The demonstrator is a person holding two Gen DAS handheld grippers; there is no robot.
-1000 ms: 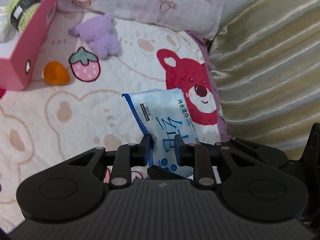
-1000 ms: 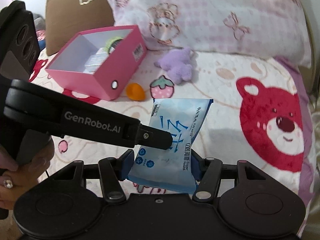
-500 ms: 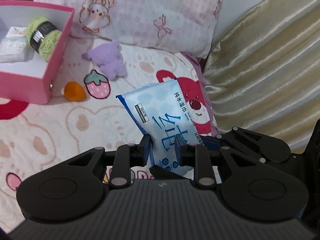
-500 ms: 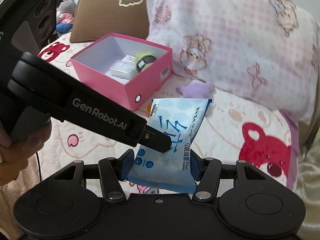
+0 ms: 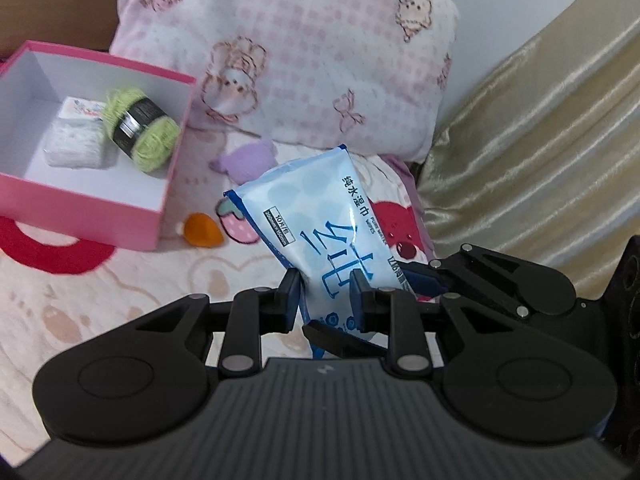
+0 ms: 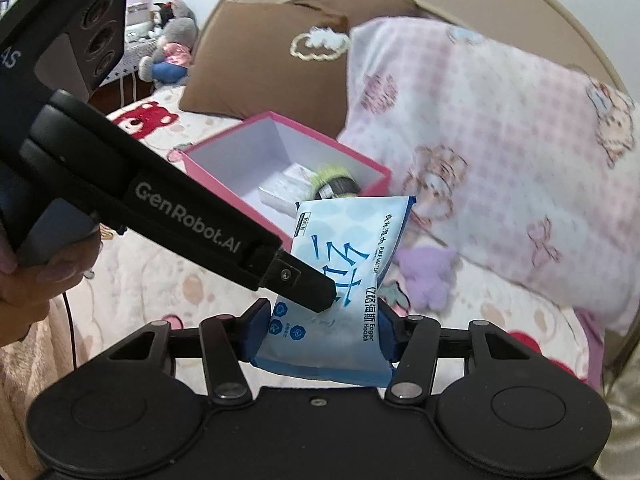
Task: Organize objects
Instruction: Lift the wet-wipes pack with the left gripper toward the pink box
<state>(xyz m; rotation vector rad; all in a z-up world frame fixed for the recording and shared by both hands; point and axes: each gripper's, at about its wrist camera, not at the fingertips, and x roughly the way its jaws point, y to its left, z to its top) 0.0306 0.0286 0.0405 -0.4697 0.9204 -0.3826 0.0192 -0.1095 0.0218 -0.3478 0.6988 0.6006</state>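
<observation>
A blue-and-white wipes pack (image 5: 316,232) hangs in the air over the bed, gripped from two sides. My left gripper (image 5: 325,284) is shut on its lower part. In the right wrist view the same wipes pack (image 6: 344,264) stands between the pads of my right gripper (image 6: 324,326), whose jaws are closing and press on its side edges. One left finger (image 6: 304,280) lies across the pack's front. An open pink box (image 5: 92,208) sits to the left, holding a green yarn ball (image 5: 138,134) and a white packet (image 5: 74,136).
A purple plush (image 5: 250,160) and an orange piece (image 5: 202,230) lie on the bedspread beside the box. A pink pillow (image 5: 300,52) leans behind them and gold fabric (image 5: 540,140) rises at the right. A brown pillow (image 6: 260,60) is beyond the box. A hand (image 6: 24,276) holds the left gripper.
Both grippers have risen with the wipes pack between them. The pink box now shows its inside, and the right wrist view has rolled and tilted toward the pillows.
</observation>
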